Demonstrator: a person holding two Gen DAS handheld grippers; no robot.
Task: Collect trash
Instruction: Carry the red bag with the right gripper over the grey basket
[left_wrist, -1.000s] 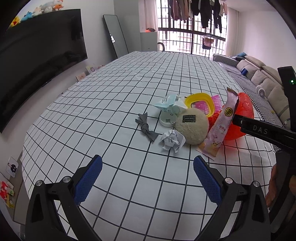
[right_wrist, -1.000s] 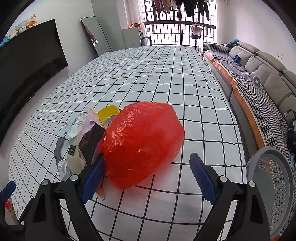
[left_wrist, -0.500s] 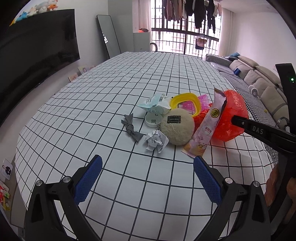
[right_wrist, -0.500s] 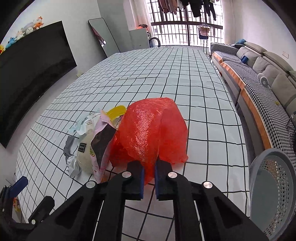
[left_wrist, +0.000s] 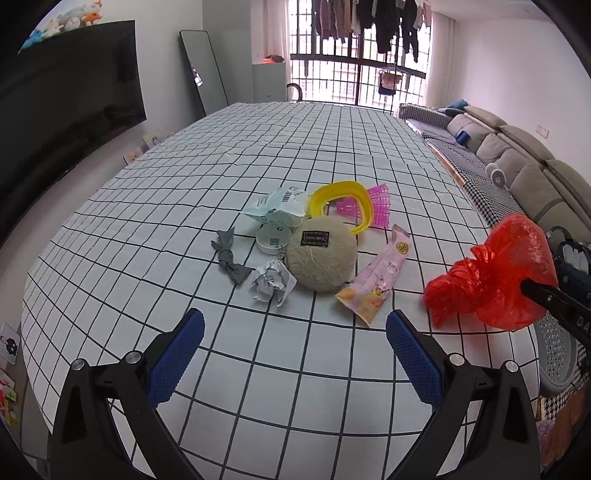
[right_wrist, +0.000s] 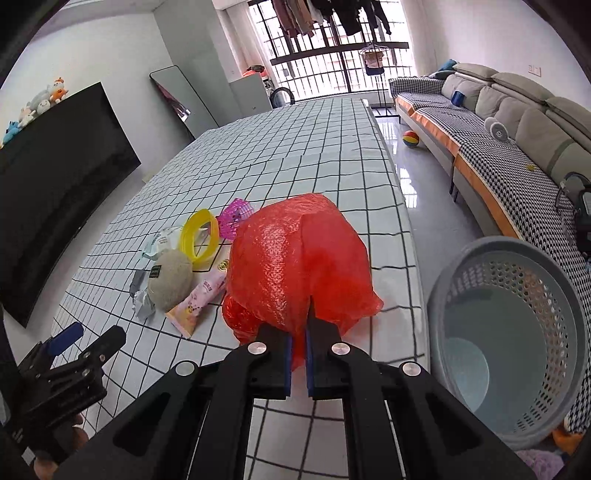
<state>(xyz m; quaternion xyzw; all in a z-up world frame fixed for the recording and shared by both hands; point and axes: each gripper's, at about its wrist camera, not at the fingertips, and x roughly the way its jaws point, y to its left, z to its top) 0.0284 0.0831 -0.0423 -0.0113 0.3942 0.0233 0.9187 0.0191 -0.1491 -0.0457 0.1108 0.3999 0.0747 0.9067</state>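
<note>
R gripper (right_wrist: 298, 363) fingers now clamping red plastic bag (right_wrist: 299, 266), were wide open a sec ago | bag lifting off pile toward tabletop (right_wrist: 332, 177) edge, nearing grey basket (right_wrist: 517, 332) | L gripper (left_wrist: 293, 352) fingers gaping, empty | wrapper (left_wrist: 376, 284), paper wad (left_wrist: 271, 280) still waiting.

A long worktop (left_wrist: 280, 155) under a white cloth with a black grid runs toward a barred window (left_wrist: 354, 74), where dark clothes (left_wrist: 369, 14) hang in the daylight. A large black flat screen (right_wrist: 55, 192) fills the white left wall, soft toys (right_wrist: 37, 103) along its top. A tall mirror (left_wrist: 203, 70) leans beside it. A grey cushioned sofa (right_wrist: 517, 107) lines the right wall above a glossy pale floor (right_wrist: 424, 184).
</note>
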